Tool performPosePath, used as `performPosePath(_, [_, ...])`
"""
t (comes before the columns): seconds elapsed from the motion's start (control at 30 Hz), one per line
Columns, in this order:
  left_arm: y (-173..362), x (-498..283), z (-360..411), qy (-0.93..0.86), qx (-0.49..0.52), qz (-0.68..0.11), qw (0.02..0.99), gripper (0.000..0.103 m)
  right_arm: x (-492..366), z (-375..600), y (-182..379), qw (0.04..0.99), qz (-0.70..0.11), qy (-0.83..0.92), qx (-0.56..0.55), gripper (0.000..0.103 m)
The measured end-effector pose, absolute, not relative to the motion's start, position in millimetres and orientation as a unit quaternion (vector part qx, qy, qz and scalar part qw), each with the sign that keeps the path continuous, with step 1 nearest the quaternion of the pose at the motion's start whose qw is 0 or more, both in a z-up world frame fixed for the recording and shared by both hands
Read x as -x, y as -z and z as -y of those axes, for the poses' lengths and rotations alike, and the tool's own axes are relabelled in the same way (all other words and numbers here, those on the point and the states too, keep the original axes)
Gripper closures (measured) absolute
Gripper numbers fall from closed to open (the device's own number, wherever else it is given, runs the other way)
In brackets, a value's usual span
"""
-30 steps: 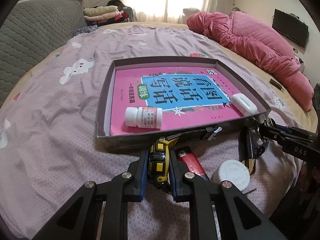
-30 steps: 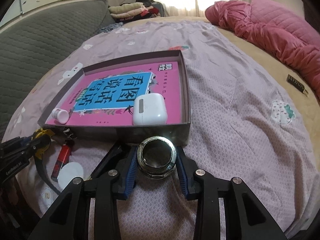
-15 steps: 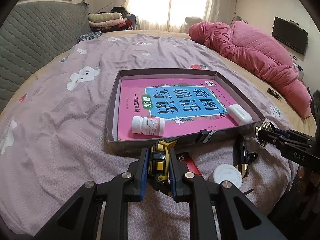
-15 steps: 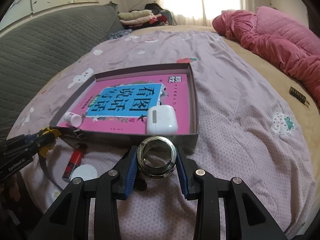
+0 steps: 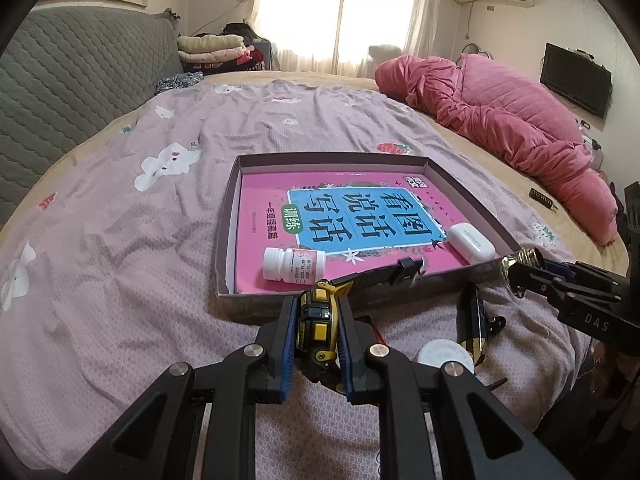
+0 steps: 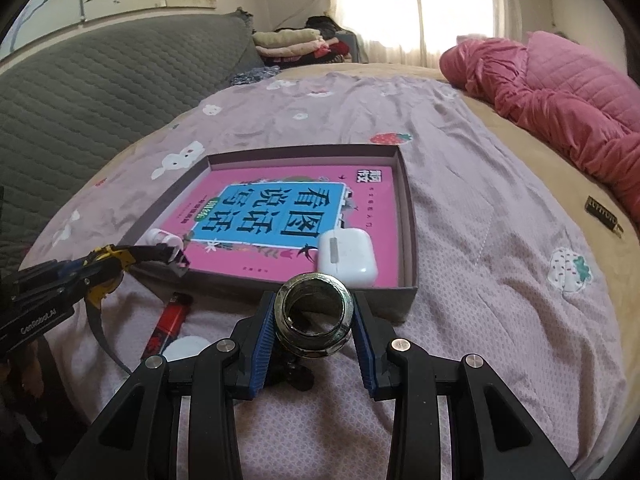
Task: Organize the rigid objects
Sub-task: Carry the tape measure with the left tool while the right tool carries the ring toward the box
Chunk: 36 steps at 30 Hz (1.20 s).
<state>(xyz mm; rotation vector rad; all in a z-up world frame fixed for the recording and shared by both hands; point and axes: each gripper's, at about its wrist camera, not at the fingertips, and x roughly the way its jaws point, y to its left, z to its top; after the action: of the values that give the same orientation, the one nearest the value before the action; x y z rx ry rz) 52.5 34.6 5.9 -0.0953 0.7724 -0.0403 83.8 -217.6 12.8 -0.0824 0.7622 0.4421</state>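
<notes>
My left gripper (image 5: 318, 308) is shut on a yellow-and-black tape measure (image 5: 318, 322), held just above the bedsheet in front of the shallow box (image 5: 224, 240). The tape measure's black strap end (image 5: 408, 270) reaches over the box's near wall. My right gripper (image 6: 313, 310) is shut on a shiny metal ring (image 6: 313, 308), held before the box's near right corner (image 6: 408, 292). Inside the box, on a pink book (image 5: 340, 216), lie a white pill bottle (image 5: 294, 265) and a white earbud case (image 6: 347, 256).
On the sheet between the grippers lie a red lighter (image 6: 170, 322), a white round lid (image 5: 444, 354) and a black clip-like item (image 5: 474, 320). A pink quilt (image 5: 500, 120) is heaped at the right, a grey padded headboard (image 5: 60, 80) at the left. A small dark item (image 6: 604, 216) lies far right.
Both grippers have risen and drawn back from the box, each still holding its object. The things in the box have not moved.
</notes>
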Motion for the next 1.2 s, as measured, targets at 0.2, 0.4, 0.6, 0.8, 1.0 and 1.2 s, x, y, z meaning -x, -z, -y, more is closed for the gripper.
performPosePath(0.2, [-9.4, -52.0, -34.8, 0.021, 0.048, -0.367, 0.929, 0.084, -82.8, 216.7, -14.4, 0.905, -0.365, -0.216, 0.040, 0.066])
performPosePath(0.4, [-13.5, -51.7, -36.5, 0.024, 0.057, -0.357, 0.932, 0.084, -83.6, 218.2, -17.3, 0.907, -0.360, -0.216, 0.035, 0.066])
performPosePath(0.6, [-17.3, -55.2, -43.5, 0.024, 0.082, -0.346, 0.934, 0.084, -82.2, 214.1, -20.4, 0.910, -0.350, -0.216, 0.046, 0.066])
performPosePath(0.8, [-17.4, -58.6, -49.6, 0.017, 0.095, -0.340, 0.936, 0.084, -85.3, 213.6, -24.2, 0.914, -0.341, -0.215, 0.048, 0.066])
performPosePath(1.0, [-19.2, -61.6, -51.7, 0.008, 0.099, -0.333, 0.938, 0.084, -89.6, 221.4, -30.8, 0.918, -0.334, -0.212, 0.033, 0.066])
performPosePath(1.2, [-20.8, -68.0, -49.4, 0.002, 0.100, -0.327, 0.940, 0.084, -96.4, 231.5, -34.8, 0.921, -0.331, -0.203, 0.015, 0.066])
